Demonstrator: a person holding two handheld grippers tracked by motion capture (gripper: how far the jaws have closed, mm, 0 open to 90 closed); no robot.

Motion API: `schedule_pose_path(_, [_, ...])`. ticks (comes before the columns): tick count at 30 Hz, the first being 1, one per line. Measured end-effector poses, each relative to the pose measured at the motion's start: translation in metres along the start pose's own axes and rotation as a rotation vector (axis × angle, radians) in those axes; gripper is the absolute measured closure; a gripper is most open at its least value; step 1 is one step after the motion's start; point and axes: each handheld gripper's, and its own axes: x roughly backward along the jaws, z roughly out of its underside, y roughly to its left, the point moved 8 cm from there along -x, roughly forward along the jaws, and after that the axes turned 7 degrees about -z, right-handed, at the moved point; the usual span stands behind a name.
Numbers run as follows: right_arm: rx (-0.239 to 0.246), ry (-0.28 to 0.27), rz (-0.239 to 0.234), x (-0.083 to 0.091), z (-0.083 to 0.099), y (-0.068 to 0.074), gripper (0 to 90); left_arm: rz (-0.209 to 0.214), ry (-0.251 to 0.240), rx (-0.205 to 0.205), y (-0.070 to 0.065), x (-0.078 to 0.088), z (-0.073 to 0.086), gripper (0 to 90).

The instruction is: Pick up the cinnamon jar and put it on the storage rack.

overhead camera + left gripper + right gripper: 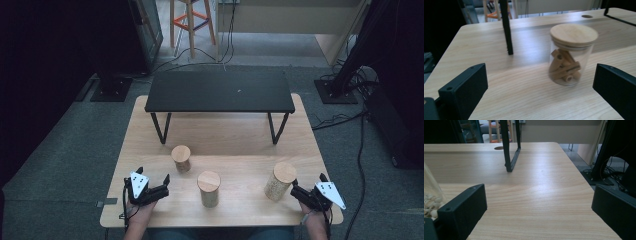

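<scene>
Wooden tabletop (pixel 240 135) carries a black stand (pixel 219 91) at the back. Three lidded jars in front: right jar (pixel 279 181), middle jar (pixel 208 189), left jar (pixel 181 158). Left tongs (pixel 159 189) wide, near left jar; right tongs (pixel 299 192) wide, just beside right jar.

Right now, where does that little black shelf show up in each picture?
High view: the black shelf stands across the far middle of the table, top and both legs seen.
Left gripper view: one leg rises upper left, another crosses the top right corner.
Right gripper view: one looped leg stands upper left of centre.
Shared landmark: the wooden stool beyond the table.
</scene>
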Motion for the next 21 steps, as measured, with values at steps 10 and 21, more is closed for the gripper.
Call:
schedule_pose_path(10, [0.005, -0.014, 0.0, 0.001, 0.001, 0.0, 0.0, 0.042, -0.002, -0.031, -0.007, 0.009, -0.015, 0.0])
schedule_pose_path(21, [0.006, -0.01, -0.003, 0.001, 0.001, 0.0, 0.0, 0.064, 0.006, -0.042, -0.012, 0.009, -0.02, 0.0])
